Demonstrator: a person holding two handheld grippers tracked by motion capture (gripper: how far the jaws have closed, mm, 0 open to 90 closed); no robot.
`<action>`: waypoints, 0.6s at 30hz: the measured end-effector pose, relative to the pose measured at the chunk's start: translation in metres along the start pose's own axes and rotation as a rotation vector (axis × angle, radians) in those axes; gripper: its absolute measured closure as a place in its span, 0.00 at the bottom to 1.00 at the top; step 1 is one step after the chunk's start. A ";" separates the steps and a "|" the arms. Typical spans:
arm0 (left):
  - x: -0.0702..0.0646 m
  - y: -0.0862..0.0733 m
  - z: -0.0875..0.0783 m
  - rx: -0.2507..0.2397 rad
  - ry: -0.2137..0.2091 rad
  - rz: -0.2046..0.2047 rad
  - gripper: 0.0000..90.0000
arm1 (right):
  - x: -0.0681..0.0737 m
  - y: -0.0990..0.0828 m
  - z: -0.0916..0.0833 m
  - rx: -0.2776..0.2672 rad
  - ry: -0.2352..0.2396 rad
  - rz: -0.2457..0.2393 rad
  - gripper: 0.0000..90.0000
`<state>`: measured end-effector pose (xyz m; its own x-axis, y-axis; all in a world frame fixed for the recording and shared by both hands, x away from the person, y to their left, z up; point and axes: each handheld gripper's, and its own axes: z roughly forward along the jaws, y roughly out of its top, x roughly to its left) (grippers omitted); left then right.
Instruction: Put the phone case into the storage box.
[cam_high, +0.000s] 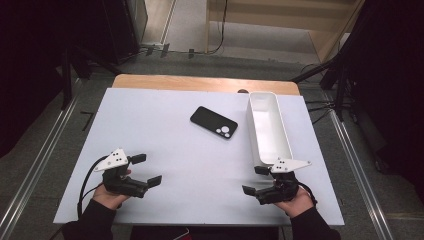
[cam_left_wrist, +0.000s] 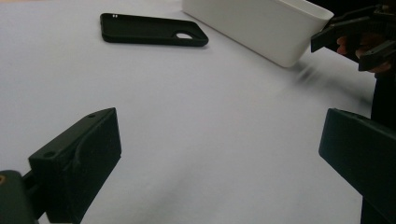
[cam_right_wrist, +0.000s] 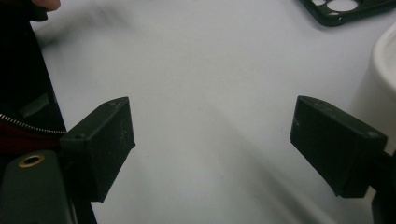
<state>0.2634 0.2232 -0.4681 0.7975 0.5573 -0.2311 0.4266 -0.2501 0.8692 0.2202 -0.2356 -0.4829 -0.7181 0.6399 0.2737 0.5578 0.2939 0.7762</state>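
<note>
A black phone case (cam_high: 214, 122) lies flat on the white table top (cam_high: 190, 150), camera cut-outs toward the near right; it also shows far off in the left gripper view (cam_left_wrist: 152, 30) and at the top edge of the right gripper view (cam_right_wrist: 345, 9). A long white bin (cam_high: 269, 128) stands to its right, empty as far as I can see. My left gripper (cam_high: 147, 170) rests low at the near left, jaws wide apart with nothing between them (cam_left_wrist: 219, 154). My right gripper (cam_high: 256, 180) sits at the near right just below the bin's near end, open and empty (cam_right_wrist: 212, 140).
The bin's near corner (cam_right_wrist: 385, 88) stands close beside my right gripper's outer jaw. The other gripper (cam_left_wrist: 359, 39) shows far right in the left gripper view. A wooden table edge (cam_high: 205, 82) runs along the back. Floor rails and dark stands flank the table.
</note>
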 end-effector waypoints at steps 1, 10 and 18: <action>0.000 0.000 0.000 0.000 -0.001 0.002 0.00 | 0.000 0.000 0.000 0.000 0.000 0.000 0.14; -0.001 0.000 0.000 0.006 -0.002 0.008 0.00 | -0.001 0.000 0.001 -0.003 0.006 0.000 0.14; -0.003 -0.001 -0.004 0.007 0.004 0.015 0.00 | 0.001 0.002 0.002 0.007 0.002 -0.002 0.14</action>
<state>0.2592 0.2250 -0.4665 0.8022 0.5567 -0.2159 0.4173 -0.2641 0.8696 0.2212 -0.2331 -0.4824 -0.7200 0.6379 0.2732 0.5592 0.3001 0.7728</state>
